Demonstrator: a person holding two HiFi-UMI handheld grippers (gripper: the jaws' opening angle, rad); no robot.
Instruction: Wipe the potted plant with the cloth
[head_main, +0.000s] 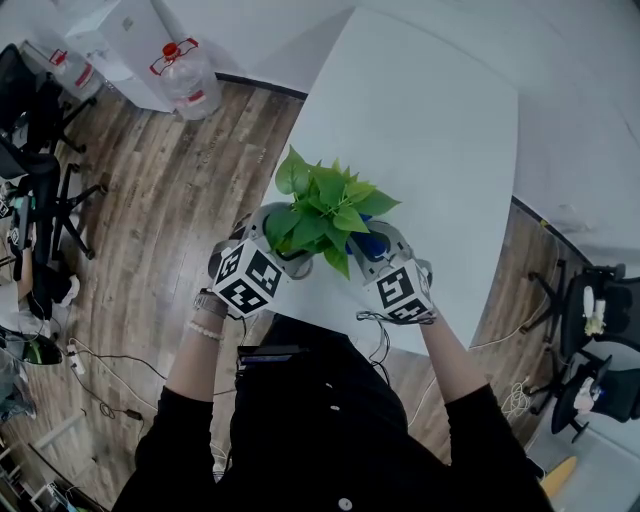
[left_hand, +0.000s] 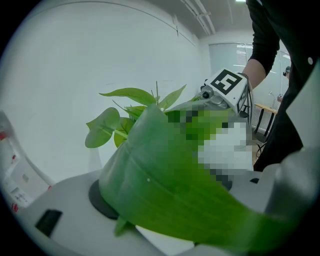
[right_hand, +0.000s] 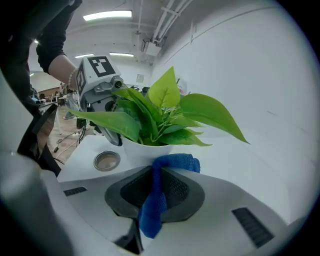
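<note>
The potted plant (head_main: 325, 210) stands near the front edge of the white table (head_main: 430, 120); its leaves hide most of the white pot (right_hand: 145, 150). My left gripper (head_main: 262, 262) is at the plant's left side. Its jaws stand apart, and a large green leaf (left_hand: 165, 185) lies across the gap and fills the left gripper view. My right gripper (head_main: 388, 262) is at the plant's right side, shut on a blue cloth (right_hand: 159, 197). The cloth's upper fold (head_main: 370, 243) sits against the pot just below the leaves. In the right gripper view, the left gripper (right_hand: 100, 85) shows behind the plant.
A round metal cable cap (right_hand: 106, 160) is set in the tabletop beside the pot. Wooden floor lies left of the table, with a water bottle (head_main: 188, 75) and black chairs (head_main: 40, 150). More chairs (head_main: 600, 330) stand at the right.
</note>
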